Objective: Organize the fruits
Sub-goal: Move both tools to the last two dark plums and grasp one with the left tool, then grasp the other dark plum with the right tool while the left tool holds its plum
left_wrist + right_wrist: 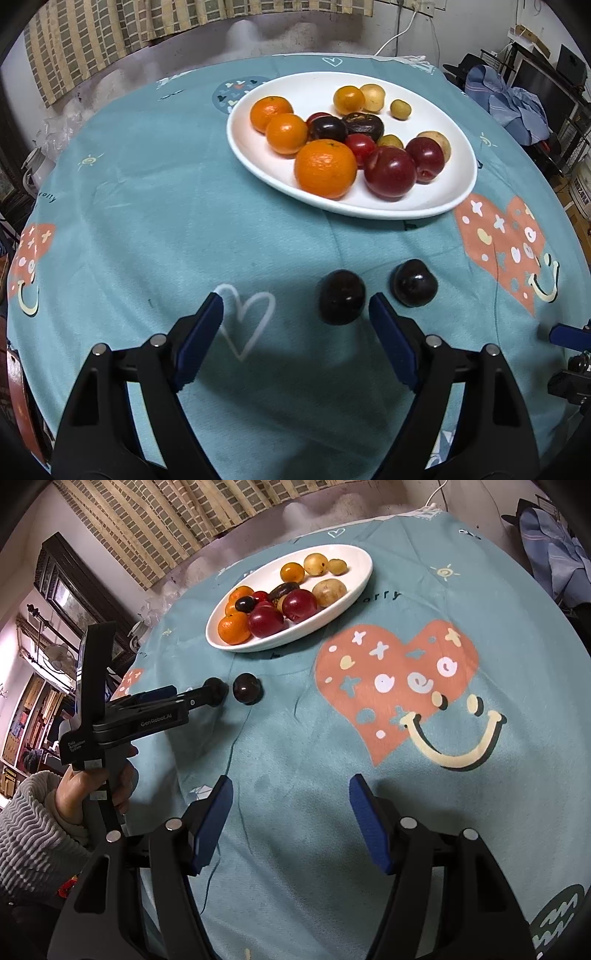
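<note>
A white oval plate point(258, 162) point(354, 559) holds several oranges point(325, 168), red plums point(390, 176), dark plums and small yellow fruits. Two dark plums lie on the teal cloth in front of it: one point(341, 302) point(215, 689) between my left gripper's fingers, near the right finger, and one point(414, 283) point(246, 688) just right of it. My left gripper point(295, 317) is open and low over the cloth. My right gripper point(290, 805) is open and empty over bare cloth, well to the right of both plums.
The teal tablecloth point(166, 221) has heart prints point(399, 679). My left gripper and the hand holding it show in the right wrist view point(140, 720). Clutter and furniture stand beyond the table's right edge point(535, 96).
</note>
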Demonstrator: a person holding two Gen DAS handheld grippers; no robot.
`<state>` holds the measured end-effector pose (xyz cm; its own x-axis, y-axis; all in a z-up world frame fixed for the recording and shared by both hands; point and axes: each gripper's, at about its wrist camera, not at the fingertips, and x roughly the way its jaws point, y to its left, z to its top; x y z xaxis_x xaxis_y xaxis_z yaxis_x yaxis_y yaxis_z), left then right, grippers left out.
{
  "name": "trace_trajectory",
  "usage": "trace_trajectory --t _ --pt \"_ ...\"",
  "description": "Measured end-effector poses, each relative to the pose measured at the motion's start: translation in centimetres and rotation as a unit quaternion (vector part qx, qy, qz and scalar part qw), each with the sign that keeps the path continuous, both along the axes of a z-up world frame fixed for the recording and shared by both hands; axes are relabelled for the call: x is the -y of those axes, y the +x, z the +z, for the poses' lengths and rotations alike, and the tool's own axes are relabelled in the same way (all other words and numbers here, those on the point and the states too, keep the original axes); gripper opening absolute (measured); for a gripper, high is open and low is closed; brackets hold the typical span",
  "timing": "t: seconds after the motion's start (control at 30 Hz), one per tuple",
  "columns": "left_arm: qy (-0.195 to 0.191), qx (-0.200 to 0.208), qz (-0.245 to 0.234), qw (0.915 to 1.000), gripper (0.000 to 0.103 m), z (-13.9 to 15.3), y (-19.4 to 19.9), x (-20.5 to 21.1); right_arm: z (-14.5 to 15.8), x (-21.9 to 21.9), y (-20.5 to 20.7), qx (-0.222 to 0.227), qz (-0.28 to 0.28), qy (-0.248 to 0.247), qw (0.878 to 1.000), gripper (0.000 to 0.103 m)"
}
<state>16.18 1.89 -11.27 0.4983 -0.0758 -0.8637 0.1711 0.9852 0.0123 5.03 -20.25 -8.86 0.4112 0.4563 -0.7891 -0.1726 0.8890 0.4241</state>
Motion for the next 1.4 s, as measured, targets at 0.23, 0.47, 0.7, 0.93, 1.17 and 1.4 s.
trace_trajectory --t 0.23,0.47,0.7,0.93,1.17,1.4 --pt "-0.021 -0.018 -0.013 0.9995 0.054 -0.5 0.5 0.8 -0.3 0.0 0.2 -0.008 0.002 0.000 1.000 0.066" --pt "-0.033 -0.023 -0.021 0.9990 0.039 -0.7 0.3 1.1 -0.4 -0.1 0.2 -0.011 0.002 0.000 1.000 0.066" --pt "-0.093 -0.036 -0.015 0.9949 0.027 -0.8 -0.2 -0.6 -0.3 -0.1 0.2 -0.010 0.001 0.000 1.000 0.066" --pt "-0.101 -0.036 0.029 0.9939 0.027 -0.2 -2.8 -5.2 -0.2 -0.2 0.3 -0.003 0.002 0.003 1.000 0.066" --pt "-0.082 -0.040 0.048 0.9947 0.027 -0.4 -7.3 -7.1 1.2 -3.9 3.3 0.039 0.055 -0.017 0.998 0.066" --pt "-0.078 -0.038 0.054 0.9948 0.027 -1.2 -9.0 -7.5 0.1 -9.4 8.8 0.048 0.106 -0.066 0.991 0.057"
